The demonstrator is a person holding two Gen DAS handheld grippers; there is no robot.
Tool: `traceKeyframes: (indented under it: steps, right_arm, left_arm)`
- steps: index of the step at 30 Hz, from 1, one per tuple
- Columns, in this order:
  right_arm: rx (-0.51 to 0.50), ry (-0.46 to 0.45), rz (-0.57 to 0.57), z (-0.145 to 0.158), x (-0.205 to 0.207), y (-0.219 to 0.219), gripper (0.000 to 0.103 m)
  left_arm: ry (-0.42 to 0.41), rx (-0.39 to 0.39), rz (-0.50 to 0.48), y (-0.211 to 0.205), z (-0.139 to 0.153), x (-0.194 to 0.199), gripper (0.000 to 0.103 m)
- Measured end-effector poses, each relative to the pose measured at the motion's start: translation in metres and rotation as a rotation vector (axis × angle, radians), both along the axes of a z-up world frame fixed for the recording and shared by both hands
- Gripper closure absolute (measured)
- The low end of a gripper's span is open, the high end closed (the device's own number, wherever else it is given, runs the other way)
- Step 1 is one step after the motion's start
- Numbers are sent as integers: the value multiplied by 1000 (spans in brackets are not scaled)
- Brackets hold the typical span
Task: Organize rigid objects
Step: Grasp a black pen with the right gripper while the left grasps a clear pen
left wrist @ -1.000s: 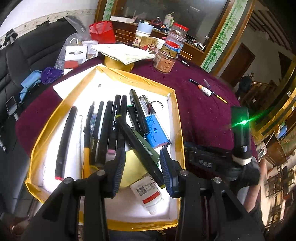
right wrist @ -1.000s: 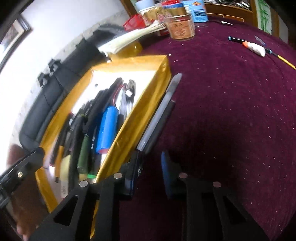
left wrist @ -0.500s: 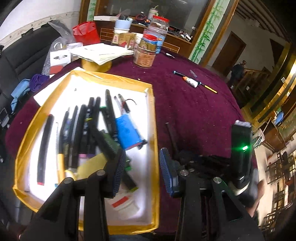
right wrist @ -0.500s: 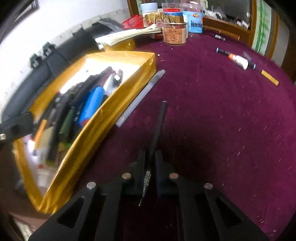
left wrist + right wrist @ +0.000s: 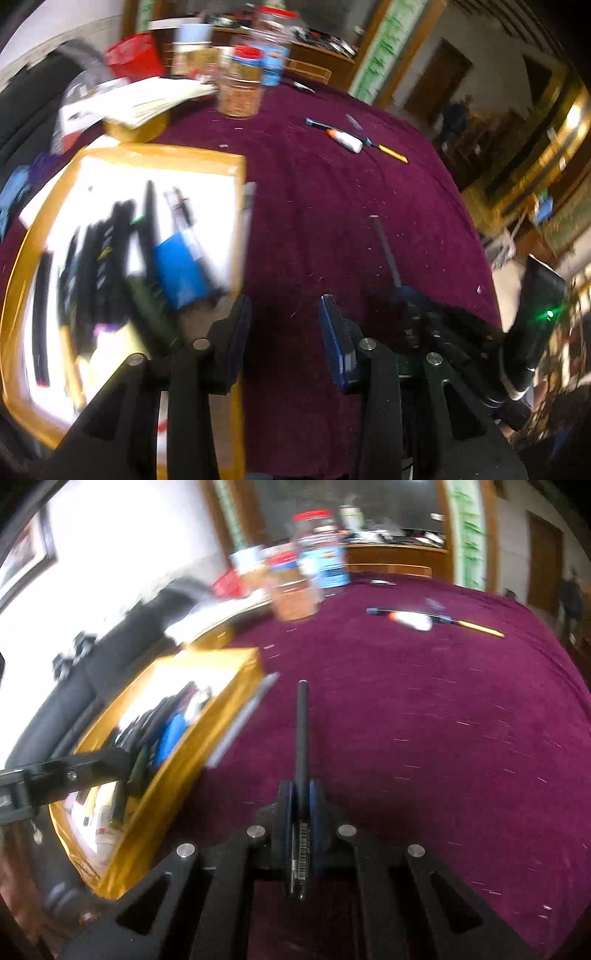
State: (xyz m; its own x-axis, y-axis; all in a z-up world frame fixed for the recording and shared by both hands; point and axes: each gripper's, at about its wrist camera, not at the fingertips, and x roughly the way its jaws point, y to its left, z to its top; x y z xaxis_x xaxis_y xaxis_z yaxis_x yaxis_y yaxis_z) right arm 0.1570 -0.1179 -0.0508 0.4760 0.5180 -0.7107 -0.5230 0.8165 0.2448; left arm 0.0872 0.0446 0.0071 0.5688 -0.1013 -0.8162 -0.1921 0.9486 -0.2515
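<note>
Right tool clamped, left tool parted

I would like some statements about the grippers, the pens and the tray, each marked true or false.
1. The right gripper is shut on a black pen. True.
2. The left gripper holds a blue object. False: nothing is between its open jaws.
3. A grey pen lies on the tablecloth beside the yellow tray. True.
4. The yellow tray is empty. False: it holds many pens and a blue item.

black pen, gold tray (white inside), maroon cloth
</note>
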Motion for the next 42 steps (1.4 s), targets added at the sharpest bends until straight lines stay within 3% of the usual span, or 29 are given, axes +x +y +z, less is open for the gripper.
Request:
traceKeyframes:
  steps: [4, 8, 10, 15, 19, 25, 32, 34, 38, 42]
  right_arm:
    - [-42, -12, -88, -15, 12, -25, 96]
    - [-32, -24, -87, -20, 9, -33, 95]
    - [-22, -33, -85, -19, 4, -35, 95]
    - [-26, -45, -91, -18, 7, -34, 95]
    - [-20, -48, -86, -18, 4, -36, 95]
    - [-4, -49, -90, -19, -1, -42, 95]
    - [-4, -55, -90, -19, -3, -42, 95]
    - [-4, -56, -93, -19, -3, -42, 95]
    - [-5, -54, -91, -19, -3, -41, 95]
    - [-5, -52, -78, -18, -5, -41, 95]
  left_arm:
    - [93, 146, -34, -10, -4, 59, 68]
    - [225, 115, -59, -2, -30, 112, 68]
    - [278, 147, -44, -1, -46, 125, 68]
    - [326, 143, -14, 4, -61, 128, 69]
    - [375, 252, 36, 4, -70, 133, 69]
    - [398, 285, 42, -3, -77, 139, 69]
    - [396, 140, -7, 4, -78, 124, 96]
    - [387, 85, -41, -2, -78, 110, 97]
    - [328, 80, -35, -14, -76, 80, 97]
    - [226, -19, -33, -20, -52, 37, 97]
